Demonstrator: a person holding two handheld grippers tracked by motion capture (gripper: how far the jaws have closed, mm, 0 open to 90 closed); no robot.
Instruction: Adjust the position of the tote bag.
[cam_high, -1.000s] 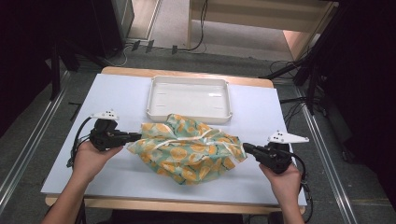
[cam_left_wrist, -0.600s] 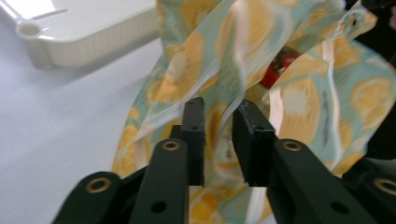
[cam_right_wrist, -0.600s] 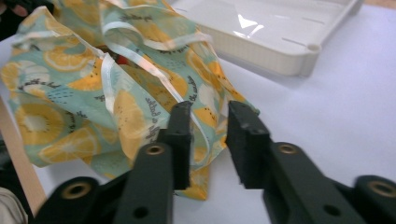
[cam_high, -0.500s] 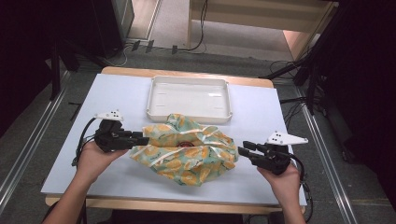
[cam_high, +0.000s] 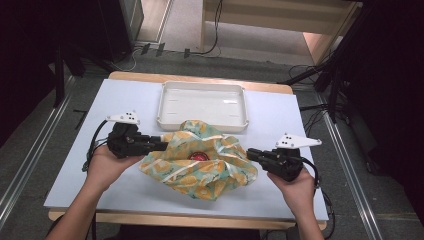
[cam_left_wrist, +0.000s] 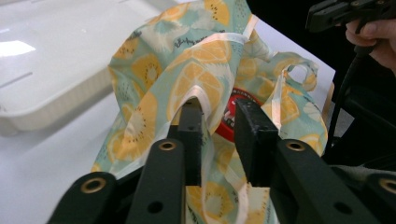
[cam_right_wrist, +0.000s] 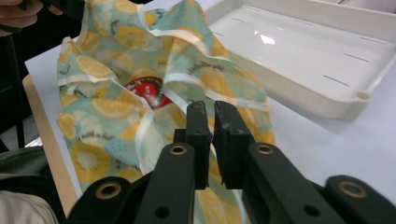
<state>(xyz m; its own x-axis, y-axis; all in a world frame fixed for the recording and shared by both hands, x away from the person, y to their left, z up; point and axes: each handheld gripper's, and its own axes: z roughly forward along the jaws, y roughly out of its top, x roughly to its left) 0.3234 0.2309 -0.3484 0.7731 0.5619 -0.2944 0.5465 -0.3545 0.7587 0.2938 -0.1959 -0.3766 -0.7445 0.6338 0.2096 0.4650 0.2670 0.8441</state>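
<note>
Both hands have lifted a little since the earlier frames, and the fruit-print cloth bag (cam_high: 200, 162) between them has been drawn wider, so that a red round thing (cam_high: 199, 156) now shows in its mouth. The bag lies at the middle of the white desk (cam_high: 75, 170), just in front of the empty white tray (cam_high: 202, 103) and touching its near rim.

At the left of the high view, the left tongs (cam_high: 162, 144) reach into the bag's left edge. Their jaws have just been closing; in the left gripper view (cam_left_wrist: 218, 135) they stand apart with the bag's pale-trimmed hem draped over one jaw and cloth in the gap, not pinched.

At the right of the high view, the right tongs (cam_high: 251, 154) meet the bag's right edge. Their jaws have also just been closing; in the right gripper view (cam_right_wrist: 208, 126) they stand nearly together with a narrow gap, over the cloth, and whether they pinch any of it I cannot tell.
</note>
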